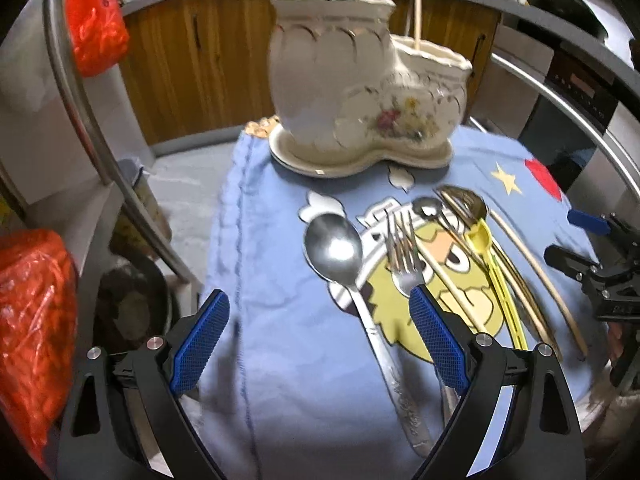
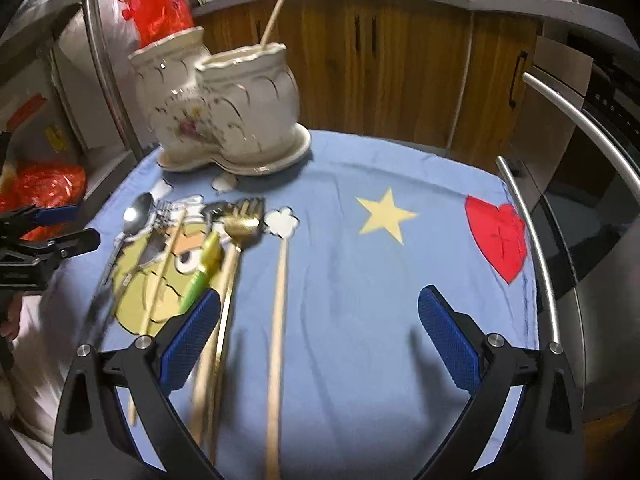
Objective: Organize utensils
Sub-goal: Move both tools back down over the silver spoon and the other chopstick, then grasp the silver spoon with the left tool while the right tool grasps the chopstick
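Left gripper (image 1: 319, 334): jaws spread wide and released, nothing pressed between the blue pads (image 1: 202, 342). The large steel spoon (image 1: 340, 256) lies in the gap, bowl toward the ceramic holder (image 1: 352, 92), handle running back toward the camera; its handle end is cut off by the gripper frame. The steel fork (image 1: 404, 248) lies just beside the spoon, tines toward the holder, its handle hidden behind the right-hand pad.

Right gripper (image 2: 319, 338): jaws likewise spread wide and empty. A wooden chopstick (image 2: 278, 332) lies between them, long axis from the camera toward the holder (image 2: 224, 108); its near end runs out of frame. A gold spoon (image 2: 240, 226) and a second wooden stick lie just beside the left-hand pad (image 2: 192, 344), partly covered by it and motion-blurred.

Remaining utensils, seen from the left wrist: a yellow-green spoon (image 1: 480, 240), a small steel spoon (image 1: 426, 206) and a gold fork, overlapping in a heap on the far side of the steel fork from the large spoon; single handles there are hard to separate. All lie roughly parallel, heads toward the holder.

The holder stands on its saucer at the far edge of the blue cartoon cloth (image 2: 360, 280) covering the desk; one chopstick (image 1: 417, 16) stands upright in its lower compartment.
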`<state>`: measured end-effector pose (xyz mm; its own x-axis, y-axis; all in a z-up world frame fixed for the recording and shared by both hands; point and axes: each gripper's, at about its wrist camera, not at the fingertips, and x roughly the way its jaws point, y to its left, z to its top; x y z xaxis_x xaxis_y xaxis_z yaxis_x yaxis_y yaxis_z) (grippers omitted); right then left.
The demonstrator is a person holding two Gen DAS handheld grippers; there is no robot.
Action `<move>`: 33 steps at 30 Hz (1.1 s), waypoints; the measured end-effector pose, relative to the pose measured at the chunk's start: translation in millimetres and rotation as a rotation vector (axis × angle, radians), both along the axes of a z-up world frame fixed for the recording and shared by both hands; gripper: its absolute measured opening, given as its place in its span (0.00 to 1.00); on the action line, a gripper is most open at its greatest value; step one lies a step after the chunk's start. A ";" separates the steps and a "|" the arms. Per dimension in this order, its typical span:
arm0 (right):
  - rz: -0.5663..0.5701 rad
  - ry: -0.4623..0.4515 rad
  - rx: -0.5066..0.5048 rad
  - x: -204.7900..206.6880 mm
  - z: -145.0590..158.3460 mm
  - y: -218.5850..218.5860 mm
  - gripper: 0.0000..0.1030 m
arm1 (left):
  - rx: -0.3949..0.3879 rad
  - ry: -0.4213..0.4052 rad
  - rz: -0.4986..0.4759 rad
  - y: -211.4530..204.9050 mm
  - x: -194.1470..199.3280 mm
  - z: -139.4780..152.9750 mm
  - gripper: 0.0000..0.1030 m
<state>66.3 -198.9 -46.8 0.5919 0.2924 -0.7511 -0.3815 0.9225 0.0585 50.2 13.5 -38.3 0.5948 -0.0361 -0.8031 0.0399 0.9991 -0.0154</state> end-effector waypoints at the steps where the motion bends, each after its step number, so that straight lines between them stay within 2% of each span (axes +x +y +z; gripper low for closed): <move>1: 0.005 0.004 -0.002 -0.3 -0.7 0.1 0.94 | 0.008 0.004 -0.006 -2.5 -0.1 -1.3 0.88; 2: 0.015 0.008 -0.005 -1.7 -1.8 0.4 0.93 | 0.013 0.007 -0.013 -5.3 -0.4 -3.0 0.88; 5: 0.046 0.009 -0.025 -6.3 -3.9 2.8 0.83 | 0.007 0.010 -0.028 -9.9 -0.5 -5.6 0.84; 7: 0.063 0.011 -0.040 -10.0 -5.7 4.1 0.68 | 0.004 0.014 -0.032 -12.4 0.7 -6.7 0.71; 10: 0.081 0.036 -0.028 -12.7 -7.2 4.9 0.53 | 0.001 0.026 -0.034 -14.0 2.3 -8.0 0.57; 11: 0.089 0.046 -0.020 -13.5 -7.2 5.0 0.51 | -0.002 0.029 -0.035 -14.6 3.5 -8.0 0.54; 13: 0.105 0.057 -0.016 -14.9 -7.5 6.5 0.39 | -0.023 0.040 -0.038 -14.3 4.5 -8.2 0.37; 16: 0.117 0.075 -0.007 -16.0 -8.7 6.7 0.29 | -0.059 0.068 -0.050 -16.1 7.0 -11.0 0.25; 19: 0.114 0.095 0.004 -15.1 -10.6 5.6 0.25 | -0.062 0.091 -0.048 -18.4 10.3 -16.2 0.19; 27: 0.113 0.125 0.004 -6.2 -13.9 9.3 0.25 | -0.011 0.095 -0.029 -24.4 20.9 -18.8 0.19; 33: 0.127 0.116 -0.045 -2.6 -14.3 19.9 0.24 | 0.015 0.097 -0.044 -27.9 22.6 -19.7 0.16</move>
